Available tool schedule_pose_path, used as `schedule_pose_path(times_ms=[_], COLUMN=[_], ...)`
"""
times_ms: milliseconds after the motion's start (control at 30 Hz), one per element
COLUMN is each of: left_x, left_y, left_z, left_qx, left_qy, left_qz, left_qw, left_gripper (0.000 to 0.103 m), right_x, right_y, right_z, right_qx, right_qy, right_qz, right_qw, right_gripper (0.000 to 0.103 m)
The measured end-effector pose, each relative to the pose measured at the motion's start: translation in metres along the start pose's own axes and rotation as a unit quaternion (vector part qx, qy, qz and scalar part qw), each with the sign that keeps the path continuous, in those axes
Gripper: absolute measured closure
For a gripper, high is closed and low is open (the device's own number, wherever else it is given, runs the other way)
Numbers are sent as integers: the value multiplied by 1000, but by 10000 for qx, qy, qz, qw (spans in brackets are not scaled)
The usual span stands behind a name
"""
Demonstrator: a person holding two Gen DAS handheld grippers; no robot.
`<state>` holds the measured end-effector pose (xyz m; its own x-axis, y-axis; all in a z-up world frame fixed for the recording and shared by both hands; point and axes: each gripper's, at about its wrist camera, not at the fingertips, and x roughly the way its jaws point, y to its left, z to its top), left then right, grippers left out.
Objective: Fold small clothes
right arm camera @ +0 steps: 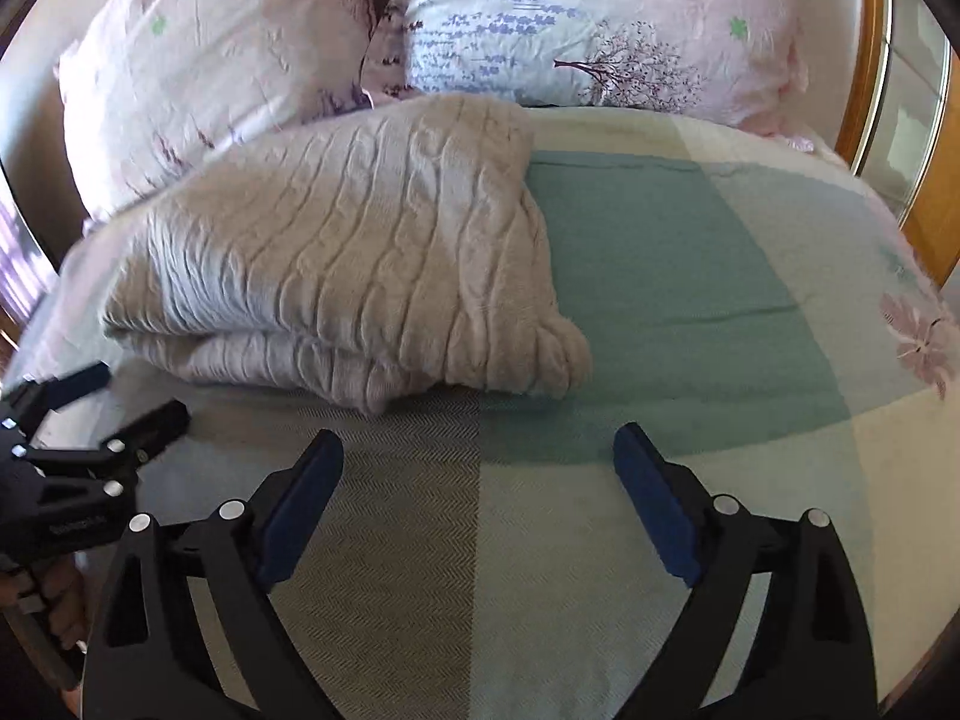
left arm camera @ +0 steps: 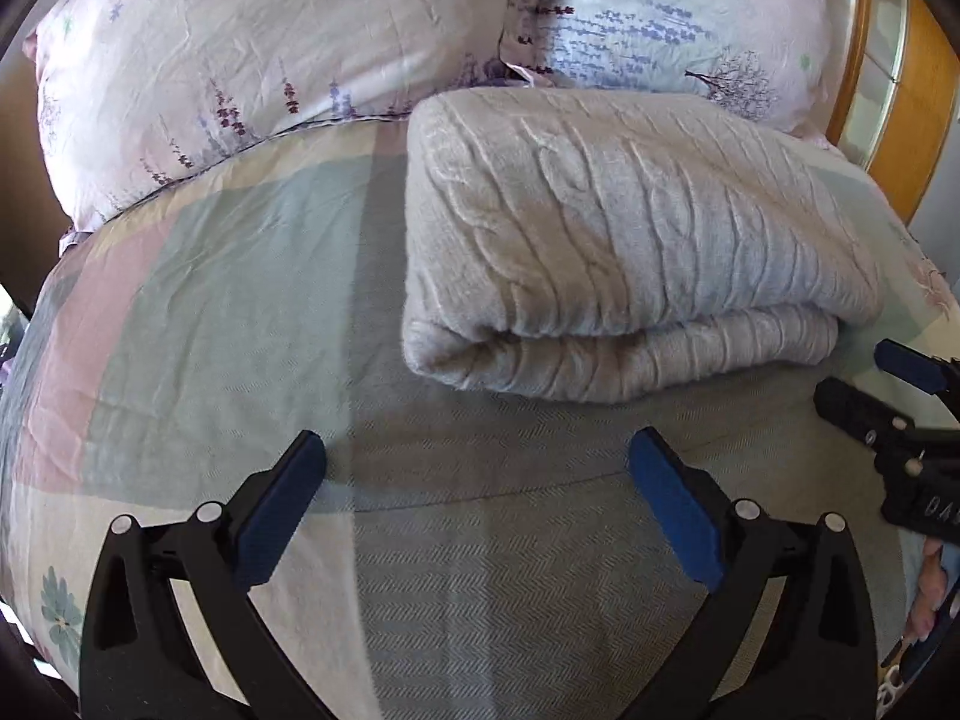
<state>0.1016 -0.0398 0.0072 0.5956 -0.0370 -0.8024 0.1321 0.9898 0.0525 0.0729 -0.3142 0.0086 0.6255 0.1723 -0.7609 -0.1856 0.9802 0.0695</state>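
A beige cable-knit sweater (left arm camera: 630,240) lies folded in a thick stack on the bed, ahead and right in the left wrist view. It also shows in the right wrist view (right arm camera: 360,252), ahead and left. My left gripper (left arm camera: 477,456) is open and empty, a little short of the sweater's near folded edge. My right gripper (right arm camera: 477,450) is open and empty, just in front of the sweater's near right corner. Each gripper shows at the edge of the other's view: the right one (left arm camera: 870,384) and the left one (right arm camera: 114,402).
The bedspread (right arm camera: 690,276) has pastel green, pink and grey blocks. Two floral pillows (left arm camera: 240,60) (left arm camera: 660,18) lie against the head of the bed behind the sweater. A wooden bed frame (left arm camera: 912,120) runs along the right side.
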Motion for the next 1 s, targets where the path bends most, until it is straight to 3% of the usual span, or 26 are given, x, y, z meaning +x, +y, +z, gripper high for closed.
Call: schedule_pose_path(times_ms=[200, 1000], left_x=[-1, -1], left_y=[5, 7], left_z=[-2, -1], left_qx=[-78, -88], left_qy=[5, -11], left_qz=[-52, -99], left_qw=[10000, 9999], left_gripper=[2, 2], right_x=[-3, -3], right_y=[2, 3], right_z=[-3, -3], right_qx=[-148, -159], right_qy=[141, 148], right_qz=[-180, -200], right_qw=[9996, 9996], right_gripper=[1, 1])
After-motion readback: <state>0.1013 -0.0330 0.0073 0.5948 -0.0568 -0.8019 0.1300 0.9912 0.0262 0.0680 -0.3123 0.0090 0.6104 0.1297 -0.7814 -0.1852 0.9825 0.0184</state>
